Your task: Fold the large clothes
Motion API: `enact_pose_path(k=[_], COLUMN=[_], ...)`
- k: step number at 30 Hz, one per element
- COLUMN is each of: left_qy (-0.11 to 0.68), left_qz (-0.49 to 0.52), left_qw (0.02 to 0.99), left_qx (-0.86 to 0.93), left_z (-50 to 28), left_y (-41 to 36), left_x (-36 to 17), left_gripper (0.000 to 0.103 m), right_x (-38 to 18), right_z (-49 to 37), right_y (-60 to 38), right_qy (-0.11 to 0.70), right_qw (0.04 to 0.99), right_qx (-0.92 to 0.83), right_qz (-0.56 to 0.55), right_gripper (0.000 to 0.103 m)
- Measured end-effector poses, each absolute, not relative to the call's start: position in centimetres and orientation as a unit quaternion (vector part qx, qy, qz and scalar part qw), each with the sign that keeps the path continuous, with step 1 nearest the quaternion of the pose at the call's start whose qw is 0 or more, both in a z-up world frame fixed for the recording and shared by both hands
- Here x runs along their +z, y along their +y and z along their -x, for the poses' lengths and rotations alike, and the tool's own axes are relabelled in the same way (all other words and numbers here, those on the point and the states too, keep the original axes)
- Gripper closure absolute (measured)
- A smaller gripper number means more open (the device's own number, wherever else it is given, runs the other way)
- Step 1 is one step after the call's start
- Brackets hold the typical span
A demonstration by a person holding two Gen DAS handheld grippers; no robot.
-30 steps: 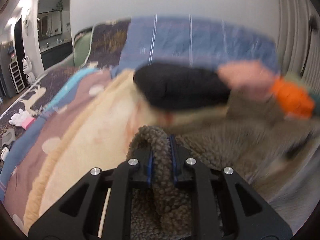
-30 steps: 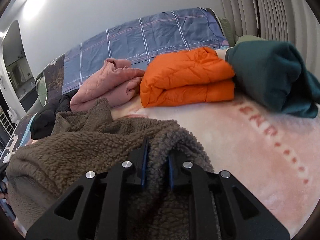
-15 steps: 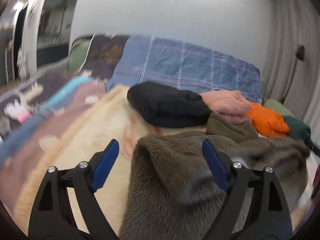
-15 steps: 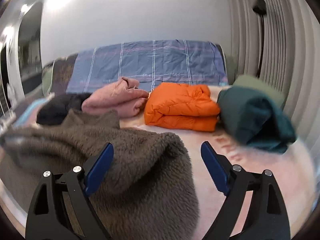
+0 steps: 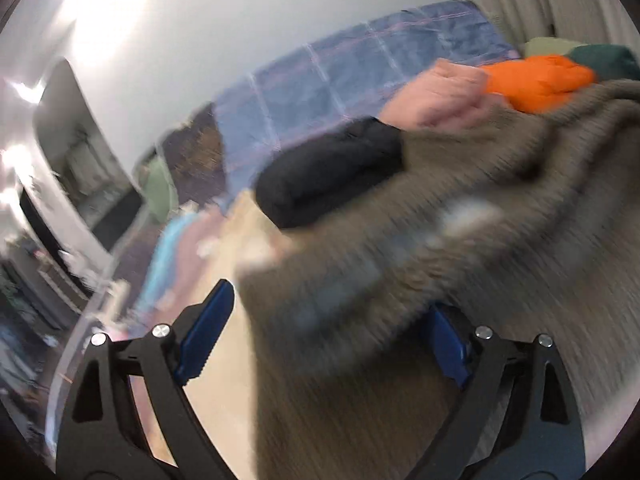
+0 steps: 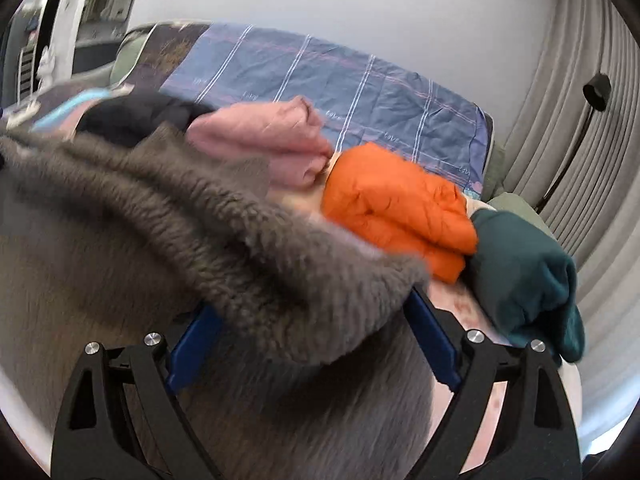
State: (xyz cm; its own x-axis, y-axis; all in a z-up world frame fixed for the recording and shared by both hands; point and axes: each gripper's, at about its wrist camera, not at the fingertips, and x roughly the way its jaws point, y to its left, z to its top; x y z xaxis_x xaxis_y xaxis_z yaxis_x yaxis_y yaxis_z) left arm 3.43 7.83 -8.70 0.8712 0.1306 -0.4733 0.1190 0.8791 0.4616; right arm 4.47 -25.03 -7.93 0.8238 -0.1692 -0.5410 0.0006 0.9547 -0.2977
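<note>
While both fingers gape, brown fleece garment bunched, thick, fuzzy, on bed.

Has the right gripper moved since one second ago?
Yes. The right gripper, then shut on the brown fleece, is open now, tilted, nearer the orange jacket.

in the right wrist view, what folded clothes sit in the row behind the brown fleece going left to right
black garment → pink garment → orange puffer jacket → dark green garment
</note>
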Motion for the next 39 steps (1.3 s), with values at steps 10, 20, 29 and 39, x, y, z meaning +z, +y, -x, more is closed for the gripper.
enact_pose_path(k=[10, 20, 29, 39], left_qy=[0.313, 0.412, 0.296, 0.406], left_qz=[-0.045, -0.038, -0.028, -0.101], left_qw=[0.948, 0.903, 0.951, 0.908], left_qx=[-0.027, -0.117, -0.081, 0.020], left_z=[-13.7, -18.3, -16.9, -22.5], left_y=[13.3, 12.0, 11.6, 10.7], left_x=[-5.8, -8.8, -3.6, -14.1], left_gripper=[0.008, 0.079, 0.088, 0.026], right_x=[-6.2, -7.7, -3.1, -13.3], right_z=[-11.3, -18.0, -16.3, -18.9], right_y=[-31.9, -30.9, -31.1, -28.5], right_qy=[0.335, 0.437, 0.324, 0.399], right_qw=[0.940, 0.895, 0.941, 0.904], right_qx=[-0.068, 0.039, -0.015, -0.127], right_qz=[-0.006, -0.081, -0.099, 0.081], right_gripper=[0.014, 0.090, 0.089, 0.042])
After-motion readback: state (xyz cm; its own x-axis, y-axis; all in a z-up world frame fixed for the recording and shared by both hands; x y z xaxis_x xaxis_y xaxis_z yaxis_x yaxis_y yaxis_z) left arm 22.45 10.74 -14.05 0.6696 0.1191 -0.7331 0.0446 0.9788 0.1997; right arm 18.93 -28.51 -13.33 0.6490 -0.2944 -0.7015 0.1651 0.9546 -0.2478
